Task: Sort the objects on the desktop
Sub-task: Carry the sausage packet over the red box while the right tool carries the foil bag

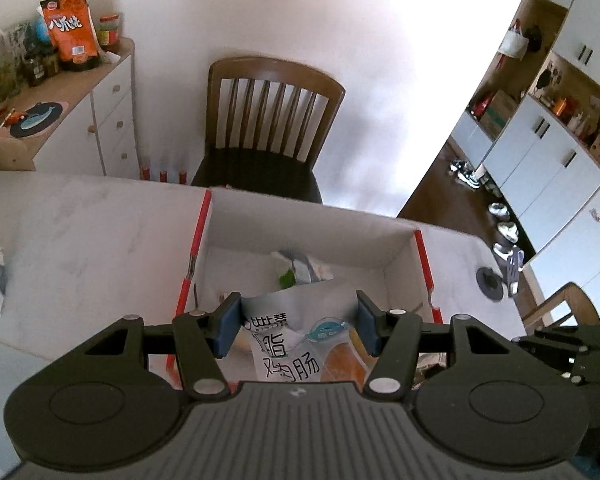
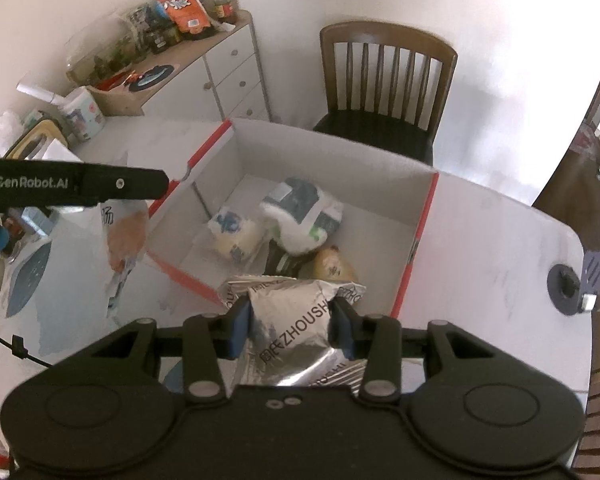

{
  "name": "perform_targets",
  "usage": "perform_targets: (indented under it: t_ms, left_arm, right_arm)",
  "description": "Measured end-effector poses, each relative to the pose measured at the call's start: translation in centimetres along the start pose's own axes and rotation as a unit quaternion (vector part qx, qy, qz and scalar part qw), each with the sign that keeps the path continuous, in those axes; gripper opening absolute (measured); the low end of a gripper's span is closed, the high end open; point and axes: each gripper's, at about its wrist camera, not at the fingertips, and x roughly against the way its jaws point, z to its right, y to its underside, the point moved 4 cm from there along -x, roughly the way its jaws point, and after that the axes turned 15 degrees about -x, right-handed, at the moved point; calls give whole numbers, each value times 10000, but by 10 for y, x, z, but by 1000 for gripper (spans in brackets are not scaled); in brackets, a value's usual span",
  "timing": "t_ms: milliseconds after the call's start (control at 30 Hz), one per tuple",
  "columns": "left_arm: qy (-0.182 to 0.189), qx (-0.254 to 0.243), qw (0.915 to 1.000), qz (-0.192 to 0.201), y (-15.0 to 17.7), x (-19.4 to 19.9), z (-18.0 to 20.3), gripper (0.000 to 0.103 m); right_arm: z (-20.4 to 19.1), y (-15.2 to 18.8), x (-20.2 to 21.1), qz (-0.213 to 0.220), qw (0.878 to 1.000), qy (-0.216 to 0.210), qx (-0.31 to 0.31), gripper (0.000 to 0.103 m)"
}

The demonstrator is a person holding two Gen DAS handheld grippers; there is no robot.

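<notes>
A white cardboard box (image 2: 332, 152) with red edges stands open on the white table; it also shows in the left wrist view (image 1: 308, 224). My left gripper (image 1: 298, 322) is shut on a clear sausage packet (image 1: 296, 348) with black Chinese print, held above the box's near left edge; the packet also shows in the right wrist view (image 2: 124, 240). My right gripper (image 2: 290, 322) is shut on a silver foil snack bag (image 2: 292, 328) over the box's near wall. Inside the box lie several wrapped snacks (image 2: 300, 216).
A wooden chair (image 2: 384, 88) stands behind the table. A white drawer cabinet (image 2: 228, 76) with an orange bag (image 2: 182, 6) and jars is at back left. Clutter sits on the table's left (image 2: 76, 116). A dark round fitting (image 2: 568, 288) is near the table's right edge.
</notes>
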Motion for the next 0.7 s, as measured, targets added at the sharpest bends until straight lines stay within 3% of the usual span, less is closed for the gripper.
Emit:
perform_targets:
  t_ms: [400,700]
  left_arm:
    - [-415,-490,9978,160,-21,-47,-11,58]
    - [-649,-925,9932,-267,-11,-88,-12,58]
  right_arm:
    - [5,-30,-36,192,9997,145,110,43]
    - [0,-37,-69,263,9988,320,269,43]
